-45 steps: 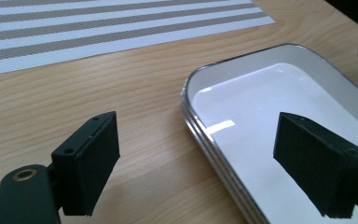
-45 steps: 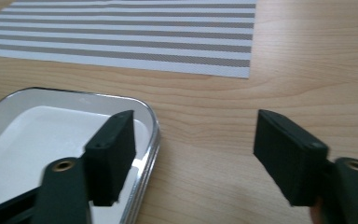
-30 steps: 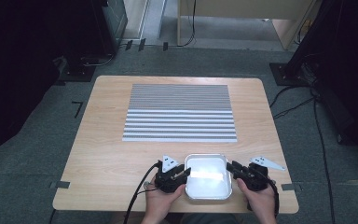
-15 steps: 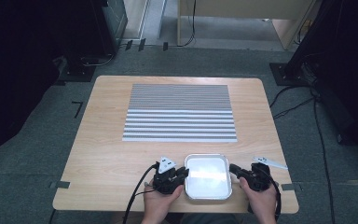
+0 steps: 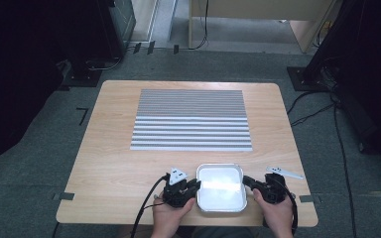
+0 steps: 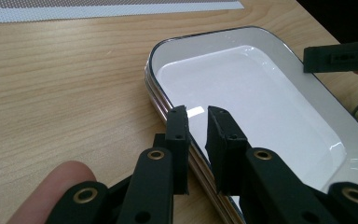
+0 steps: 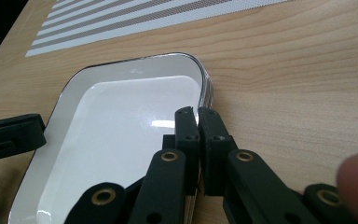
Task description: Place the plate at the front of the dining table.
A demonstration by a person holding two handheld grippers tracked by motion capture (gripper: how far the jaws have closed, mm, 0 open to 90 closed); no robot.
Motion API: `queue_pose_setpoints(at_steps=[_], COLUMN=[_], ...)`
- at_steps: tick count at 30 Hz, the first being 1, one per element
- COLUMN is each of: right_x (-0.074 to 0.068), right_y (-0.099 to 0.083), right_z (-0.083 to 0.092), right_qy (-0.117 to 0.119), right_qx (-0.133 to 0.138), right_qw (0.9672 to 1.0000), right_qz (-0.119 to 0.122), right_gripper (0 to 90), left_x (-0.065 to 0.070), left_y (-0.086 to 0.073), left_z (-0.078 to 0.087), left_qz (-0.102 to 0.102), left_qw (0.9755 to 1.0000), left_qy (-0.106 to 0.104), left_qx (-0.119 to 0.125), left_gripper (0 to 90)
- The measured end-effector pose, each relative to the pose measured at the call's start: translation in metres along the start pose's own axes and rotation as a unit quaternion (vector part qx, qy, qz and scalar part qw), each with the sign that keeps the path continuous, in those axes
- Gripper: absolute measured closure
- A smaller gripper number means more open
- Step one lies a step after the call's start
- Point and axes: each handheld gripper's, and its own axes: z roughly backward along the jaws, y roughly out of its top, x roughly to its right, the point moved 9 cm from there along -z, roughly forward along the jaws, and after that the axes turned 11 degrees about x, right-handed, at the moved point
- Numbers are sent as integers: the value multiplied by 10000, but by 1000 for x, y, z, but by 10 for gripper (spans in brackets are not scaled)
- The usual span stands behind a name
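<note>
A shallow white tray [image 5: 222, 187] with a thin dark rim line and a layered edge lies near the table's front edge, also seen at close range [image 6: 261, 93] [image 7: 121, 121]. My left gripper [image 5: 194, 187] [image 6: 199, 114] straddles its left rim, one jaw outside and one inside. Its jaws have just been closing and now pinch that rim. My right gripper [image 5: 248, 186] [image 7: 196, 112] is shut on the opposite rim, its jaws almost together. Each gripper view shows the other gripper's jaw across the tray: the right gripper [image 6: 340, 58] and the left gripper [image 7: 11, 135].
A grey and white striped mat [image 5: 192, 120] covers the far middle of the wooden table [image 5: 114, 168]. The table's front edge runs just behind both hands. Cables trail from the grippers off the front, and dark stands and cables sit on the floor around.
Both pairs of jaws have drawn in on the tray's two sides. The hands and the tray keep their place.
</note>
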Motion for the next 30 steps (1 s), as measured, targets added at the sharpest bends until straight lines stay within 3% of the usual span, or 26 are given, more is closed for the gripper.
queue_pose_setpoints(at_steps=[12,22,30], right_x=[-1,-5,0], right_y=[0,9,17], right_z=[1,7,13], right_qy=[-144,35,2], right_qx=[116,412,605], right_qw=[9998,9991,9978], right_qz=[17,-93,-262], right_gripper=[896,899,900], left_x=[0,2,8], left_y=[1,1,4], left_z=[0,-2,-6], left_qz=[-48,-46,-95], left_qw=[9999,10000,9999], left_qy=[73,26,17], left_qx=[80,58,75], left_gripper=[813,773,733])
